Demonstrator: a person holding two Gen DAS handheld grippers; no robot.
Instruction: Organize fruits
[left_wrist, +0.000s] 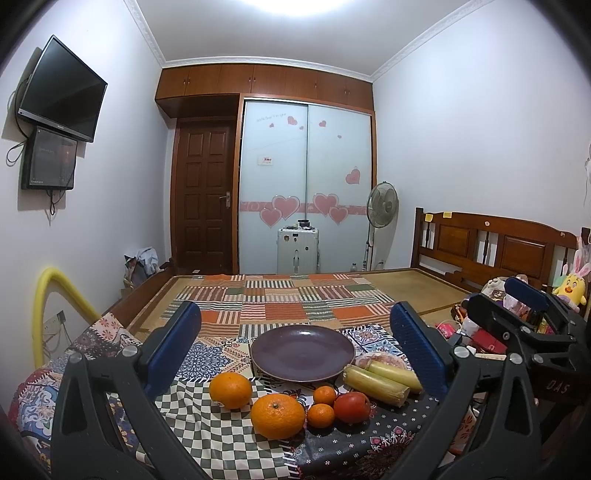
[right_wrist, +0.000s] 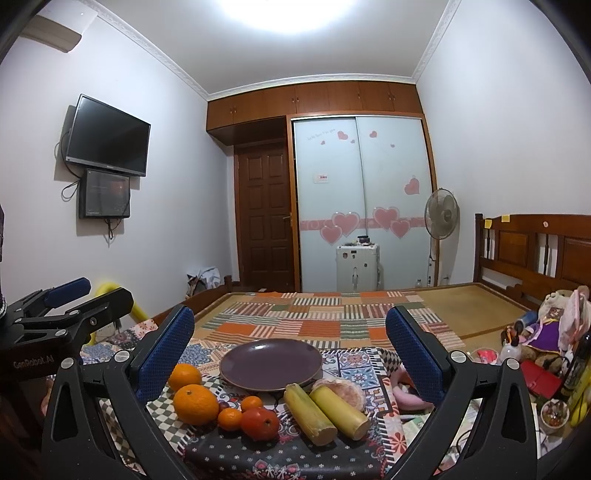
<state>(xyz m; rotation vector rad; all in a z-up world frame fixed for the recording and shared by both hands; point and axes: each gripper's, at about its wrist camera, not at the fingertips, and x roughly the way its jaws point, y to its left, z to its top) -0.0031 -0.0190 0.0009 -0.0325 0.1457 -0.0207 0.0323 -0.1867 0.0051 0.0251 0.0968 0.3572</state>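
Observation:
An empty purple plate (left_wrist: 302, 351) (right_wrist: 270, 363) sits on a patterned cloth. In front of it lie two large oranges (left_wrist: 277, 415) (left_wrist: 230, 390), two small tangerines (left_wrist: 320, 415) (left_wrist: 324, 394), a red persimmon (left_wrist: 352, 407) (right_wrist: 260, 423) and two yellow-green cane pieces (left_wrist: 376, 384) (right_wrist: 325, 411). A peeled pomelo-like fruit (right_wrist: 345, 393) lies behind the cane. My left gripper (left_wrist: 295, 347) is open and empty, held back from the fruit. My right gripper (right_wrist: 290, 354) is open and empty, also short of the fruit. Each gripper shows in the other's view (left_wrist: 524, 317) (right_wrist: 62, 306).
The cloth covers a table (left_wrist: 207, 435) at the foot of a wooden bed (left_wrist: 295, 295). Toys, bottles and clutter (right_wrist: 546, 332) lie at the right. A yellow tube (left_wrist: 48, 302) stands at the left. A suitcase (left_wrist: 297, 250), fan and wardrobe stand far back.

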